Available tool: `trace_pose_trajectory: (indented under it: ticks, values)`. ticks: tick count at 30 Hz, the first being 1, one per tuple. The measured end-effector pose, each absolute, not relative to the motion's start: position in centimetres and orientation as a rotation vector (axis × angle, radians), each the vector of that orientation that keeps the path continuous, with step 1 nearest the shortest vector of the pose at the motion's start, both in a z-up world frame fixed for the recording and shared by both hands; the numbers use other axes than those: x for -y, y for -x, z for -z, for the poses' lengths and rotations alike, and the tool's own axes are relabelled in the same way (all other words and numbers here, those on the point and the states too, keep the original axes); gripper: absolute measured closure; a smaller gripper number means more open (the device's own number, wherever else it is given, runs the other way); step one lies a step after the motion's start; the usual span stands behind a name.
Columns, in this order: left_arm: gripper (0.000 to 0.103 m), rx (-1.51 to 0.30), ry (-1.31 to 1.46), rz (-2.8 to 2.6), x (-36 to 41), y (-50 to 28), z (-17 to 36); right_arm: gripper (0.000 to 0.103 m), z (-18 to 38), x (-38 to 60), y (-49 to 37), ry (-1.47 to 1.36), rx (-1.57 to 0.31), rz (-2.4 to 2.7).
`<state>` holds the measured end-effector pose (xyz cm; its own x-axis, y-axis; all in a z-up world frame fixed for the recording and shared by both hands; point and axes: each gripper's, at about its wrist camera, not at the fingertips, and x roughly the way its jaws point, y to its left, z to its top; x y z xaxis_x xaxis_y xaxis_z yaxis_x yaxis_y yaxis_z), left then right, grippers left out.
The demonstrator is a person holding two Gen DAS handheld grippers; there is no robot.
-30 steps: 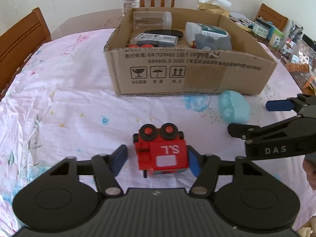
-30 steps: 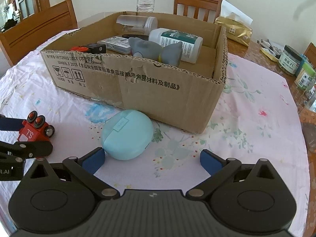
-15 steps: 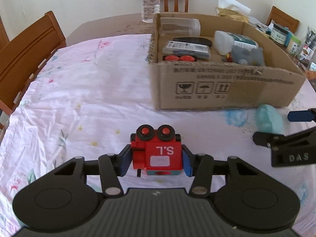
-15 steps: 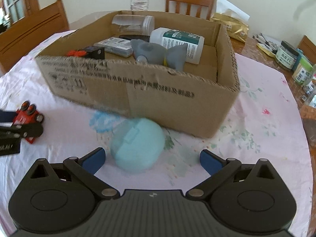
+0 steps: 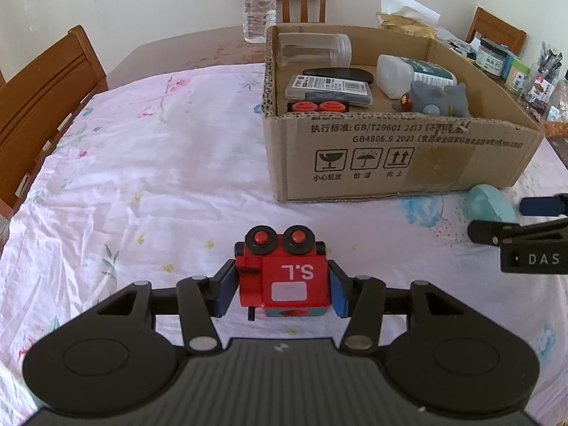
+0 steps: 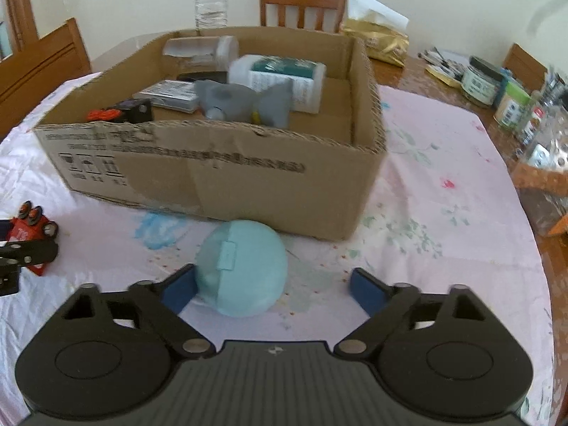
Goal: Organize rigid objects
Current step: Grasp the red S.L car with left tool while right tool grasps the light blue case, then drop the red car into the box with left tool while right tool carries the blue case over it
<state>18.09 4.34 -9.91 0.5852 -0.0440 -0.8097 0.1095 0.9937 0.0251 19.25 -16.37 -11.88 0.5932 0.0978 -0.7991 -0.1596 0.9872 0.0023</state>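
A red toy car (image 5: 284, 273) with black wheels and "S.L" on its top sits between the blue pads of my left gripper (image 5: 282, 289). Both pads touch its sides, and the jaws are opening slightly. In the right wrist view, a round teal case (image 6: 241, 269) lies on the cloth just in front of the cardboard box (image 6: 213, 184). My right gripper (image 6: 271, 285) straddles the case and its jaws are closing. The left pad is at the case's side, while the right pad (image 6: 365, 289) stands well apart from it.
The box (image 5: 408, 163) holds a grey plush toy (image 5: 436, 99), a white bottle, a clear jar and small packs. A water bottle (image 5: 259, 3) stands behind it. Jars (image 6: 482, 81) crowd the table's right edge. Wooden chairs (image 5: 46, 99) surround the table.
My left gripper closed onto the red toy car and shifted left, away from the box. My right gripper's jaws narrowed around the teal case, which now sits deeper between them.
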Motion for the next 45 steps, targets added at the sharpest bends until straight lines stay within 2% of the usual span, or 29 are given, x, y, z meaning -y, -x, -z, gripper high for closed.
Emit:
trace_pose_trajectory:
  ticks: [3, 7, 14, 22, 24, 31, 33, 45]
  values:
    - [0.047, -0.945, -0.068, 0.094, -4.5, -18.2, 9.9, 0.032, 11.6, 15.6, -19.5, 0.064, -0.913, -0.176]
    - [0.041, -0.944, -0.068, 0.09, -4.7, -18.4, 10.0, 0.04, 11.6, 15.1, -19.5, 0.064, -0.906, -0.163]
    - [0.039, -0.943, -0.054, 0.091, -5.0, -18.6, 10.1, 0.04, 11.7, 14.8, -19.4, 0.072, -0.897, -0.152]
    - [0.043, -0.935, -0.048, 0.107, -4.6, -18.6, 10.2, 0.04, 11.8, 14.9, -19.0, 0.073, -0.876, -0.156]
    - [0.048, -0.933, -0.048, 0.109, -4.6, -18.6, 10.1, 0.04, 11.9, 14.9, -18.7, 0.068, -0.862, -0.152]
    - [0.048, -0.928, -0.057, 0.123, -4.5, -18.7, 10.2, 0.039, 11.9, 14.8, -18.3, 0.064, -0.845, -0.146]
    - [0.048, -0.928, -0.064, 0.127, -4.5, -18.7, 10.1, 0.045, 11.8, 14.7, -18.3, 0.065, -0.847, -0.138]
    - [0.048, -0.974, -0.123, 0.235, -4.8, -18.7, 8.7, 0.046, 10.8, 14.9, -18.7, 0.111, -0.91, -0.219]
